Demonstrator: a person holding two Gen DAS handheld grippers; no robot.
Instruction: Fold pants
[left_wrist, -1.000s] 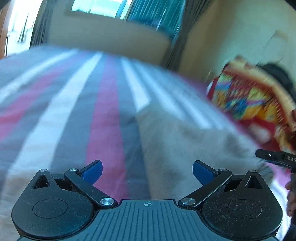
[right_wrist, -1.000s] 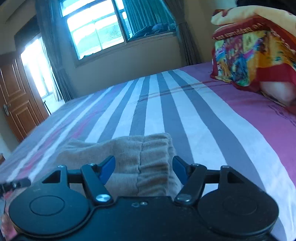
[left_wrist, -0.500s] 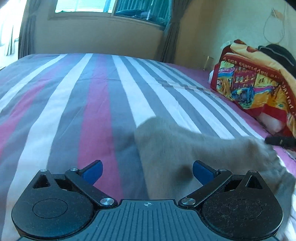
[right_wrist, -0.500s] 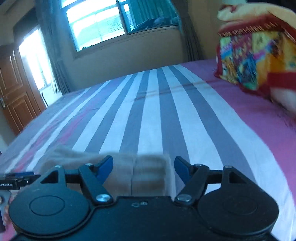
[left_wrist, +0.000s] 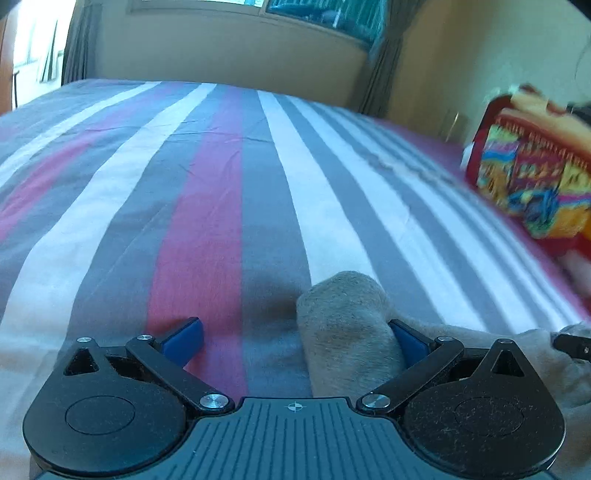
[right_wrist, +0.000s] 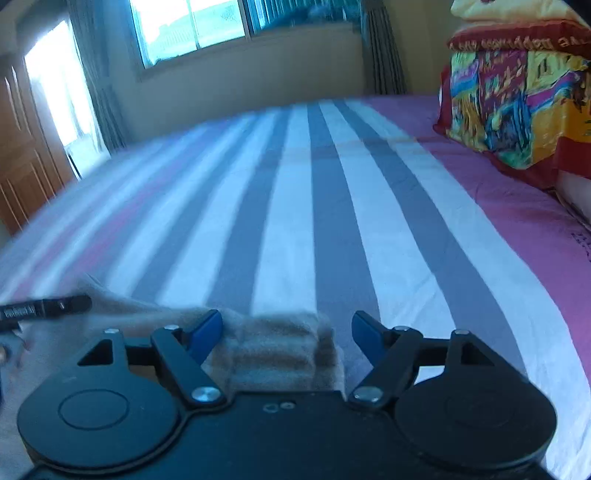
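With both claws spread wide and gripping nothing, your grey-beige pants (left_wrist: 347, 325) lie bunched on the striped bed (left_wrist: 207, 206) between the fingers of the left claw (left_wrist: 295, 338) and right claw (right_wrist: 286, 334). Closing now would probably catch one layer only, so the fold slips.

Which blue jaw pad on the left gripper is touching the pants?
The right-hand pad of the left gripper is against the grey pants. The other pad sits apart, over the striped bedsheet. Jaws are open.
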